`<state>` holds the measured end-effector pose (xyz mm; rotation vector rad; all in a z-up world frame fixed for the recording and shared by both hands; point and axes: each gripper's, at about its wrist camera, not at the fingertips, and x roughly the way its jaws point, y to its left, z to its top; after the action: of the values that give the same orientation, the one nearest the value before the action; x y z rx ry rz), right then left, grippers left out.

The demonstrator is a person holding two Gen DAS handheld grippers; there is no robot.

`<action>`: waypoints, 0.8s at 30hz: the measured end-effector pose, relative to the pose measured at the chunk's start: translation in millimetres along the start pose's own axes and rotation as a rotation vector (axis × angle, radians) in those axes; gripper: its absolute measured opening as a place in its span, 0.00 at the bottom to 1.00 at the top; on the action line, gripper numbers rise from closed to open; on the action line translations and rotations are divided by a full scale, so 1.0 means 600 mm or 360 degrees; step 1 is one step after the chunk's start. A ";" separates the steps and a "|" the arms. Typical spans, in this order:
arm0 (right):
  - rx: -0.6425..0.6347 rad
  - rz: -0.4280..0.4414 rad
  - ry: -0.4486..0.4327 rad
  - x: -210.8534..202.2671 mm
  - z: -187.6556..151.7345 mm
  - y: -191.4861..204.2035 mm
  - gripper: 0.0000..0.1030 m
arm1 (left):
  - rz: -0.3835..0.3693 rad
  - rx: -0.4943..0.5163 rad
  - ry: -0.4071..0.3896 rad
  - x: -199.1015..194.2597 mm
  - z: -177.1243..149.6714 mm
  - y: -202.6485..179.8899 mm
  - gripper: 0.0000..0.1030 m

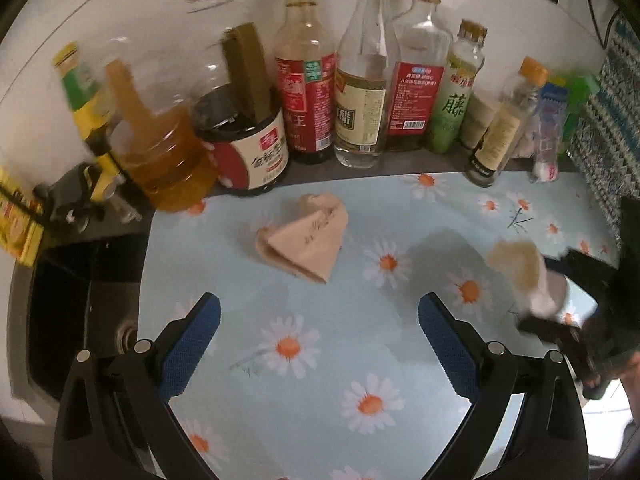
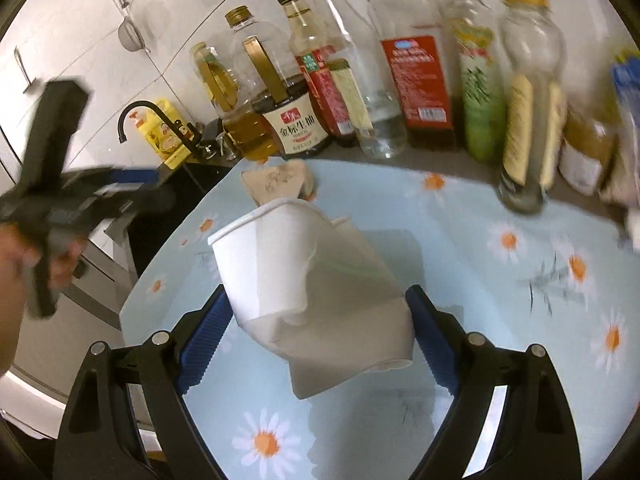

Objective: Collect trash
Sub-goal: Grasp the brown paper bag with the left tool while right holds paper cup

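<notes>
Crushed paper cup [image 2: 304,264] in right hand-held gripper [image 2: 320,312]

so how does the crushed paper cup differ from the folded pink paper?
The crushed paper cup is white and sits between the right gripper jaws, off the table. The folded pink paper is flat, bears handwriting and lies untouched on the daisy tablecloth. Both are paper trash.

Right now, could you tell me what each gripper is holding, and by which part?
The right gripper clamps a crushed white paper cup across its lower body. The left gripper is open and empty.
</notes>
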<state>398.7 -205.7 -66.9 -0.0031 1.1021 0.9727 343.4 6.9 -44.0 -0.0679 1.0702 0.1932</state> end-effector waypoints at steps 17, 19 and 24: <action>0.0142 -0.0057 -0.0031 -0.050 -0.070 -0.033 0.84 | 0.0183 0.0352 0.0366 0.207 0.104 -0.014 0.93; 0.0154 -0.0054 -0.0045 -0.055 -0.074 -0.034 0.84 | 0.0171 0.0360 0.0406 0.223 0.106 -0.008 0.93; 0.0201 -0.0054 -0.0071 -0.061 -0.081 -0.039 0.84 | 0.0124 0.0326 0.0458 0.247 0.108 0.001 0.93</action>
<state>374.4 -265.6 -73.8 0.1021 1.1171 0.8680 468.4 35.8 -142.8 0.1347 1.3754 0.1457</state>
